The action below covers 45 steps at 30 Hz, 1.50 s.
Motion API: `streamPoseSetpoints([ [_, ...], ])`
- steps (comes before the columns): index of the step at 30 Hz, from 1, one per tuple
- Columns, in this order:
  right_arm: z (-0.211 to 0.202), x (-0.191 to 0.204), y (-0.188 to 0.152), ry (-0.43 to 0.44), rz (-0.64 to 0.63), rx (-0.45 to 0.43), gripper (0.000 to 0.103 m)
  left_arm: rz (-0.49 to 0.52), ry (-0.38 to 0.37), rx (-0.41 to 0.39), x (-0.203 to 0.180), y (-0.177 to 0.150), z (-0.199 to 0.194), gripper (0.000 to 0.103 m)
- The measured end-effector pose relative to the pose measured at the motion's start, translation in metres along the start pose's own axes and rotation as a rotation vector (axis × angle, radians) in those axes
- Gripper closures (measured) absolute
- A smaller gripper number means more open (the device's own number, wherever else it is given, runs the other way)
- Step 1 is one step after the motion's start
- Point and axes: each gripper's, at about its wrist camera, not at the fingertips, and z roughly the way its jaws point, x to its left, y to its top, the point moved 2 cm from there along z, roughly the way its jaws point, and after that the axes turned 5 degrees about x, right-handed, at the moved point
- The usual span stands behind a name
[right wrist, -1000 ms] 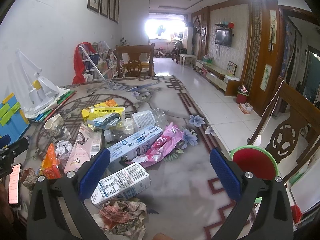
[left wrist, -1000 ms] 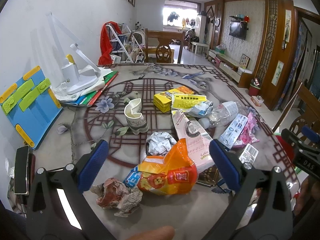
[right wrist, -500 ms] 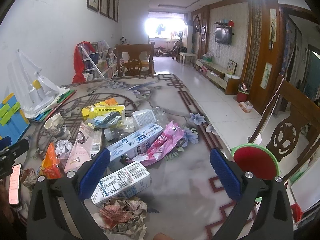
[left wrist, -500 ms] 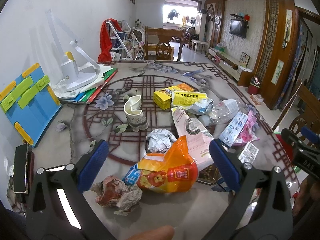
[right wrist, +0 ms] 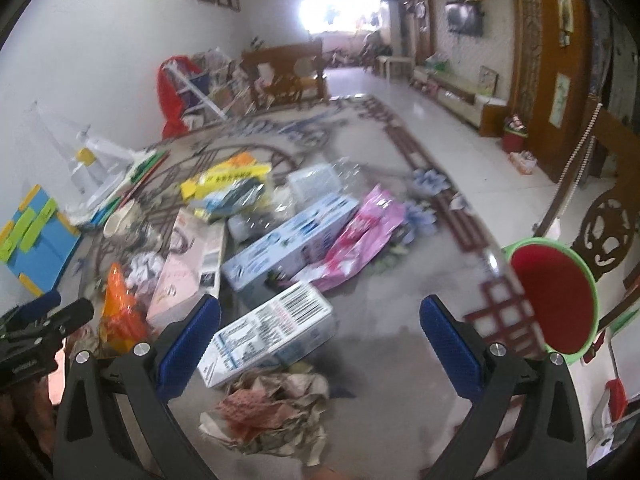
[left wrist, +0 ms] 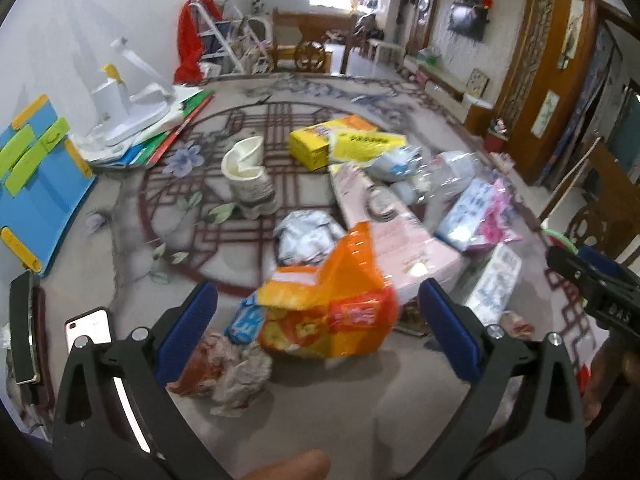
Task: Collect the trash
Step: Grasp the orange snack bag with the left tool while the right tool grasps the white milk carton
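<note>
Both wrist views, blurred by motion. The left gripper (left wrist: 318,328) had dipped lower and nearer the desk (left wrist: 360,392) than half a second before, its fingers (left wrist: 188,332) spread wide and empty, bracketing the orange snack bag (left wrist: 332,312); a crumpled paper wad (left wrist: 228,372) lay just beside the left finger. The right gripper (right wrist: 320,340) had likewise tilted down toward the litter, fingers (right wrist: 448,344) spread and holding nothing, with a barcoded carton (right wrist: 268,336) and a second crumpled wrapper (right wrist: 272,416) between them. The remaining trash, including a yellow box (left wrist: 344,142), a pink packet (right wrist: 360,240) and a blue-and-white carton (right wrist: 292,240), lay scattered mid-desk. A red basin with a green rim (right wrist: 552,300) stood off the desk's right edge, probably the receptacle. Nothing had yet been collected; the descent suggested that the first grasps were imminent.
</note>
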Motion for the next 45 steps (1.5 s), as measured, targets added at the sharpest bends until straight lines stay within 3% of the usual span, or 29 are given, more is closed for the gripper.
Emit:
streamPoseSetpoints([
  [3,0.015,0.005,-0.002,0.034,0.007,0.072,0.007,-0.043,0.014,0.041,0.014,0.001,0.009,0.004],
  [7,0.029,0.009,-0.004,0.058,0.03,0.14,0.007,-0.04,-0.064,0.119,0.018,0.004,0.025,0.004],
  [12,0.04,0.012,0.001,0.095,0.063,0.195,0.007,0.004,-0.122,0.141,0.0,0.006,0.032,0.004],
  [21,0.072,0.012,-0.002,0.146,0.147,0.319,0.009,0.121,-0.049,0.183,-0.019,0.005,0.053,0.004],
  [34,0.088,0.023,-0.003,0.141,0.113,0.347,0.021,0.159,0.004,0.212,-0.024,0.003,0.071,0.008],
  [39,0.083,0.028,-0.001,0.171,0.092,0.338,0.043,0.227,0.009,0.201,-0.034,0.0,0.068,0.017],
  [42,0.079,0.028,-0.002,0.185,0.092,0.339,0.049,0.215,-0.012,0.19,-0.032,-0.001,0.063,0.022],
  [45,0.075,0.024,-0.002,0.195,0.099,0.34,0.054,0.196,-0.035,0.163,-0.029,0.001,0.052,0.039],
])
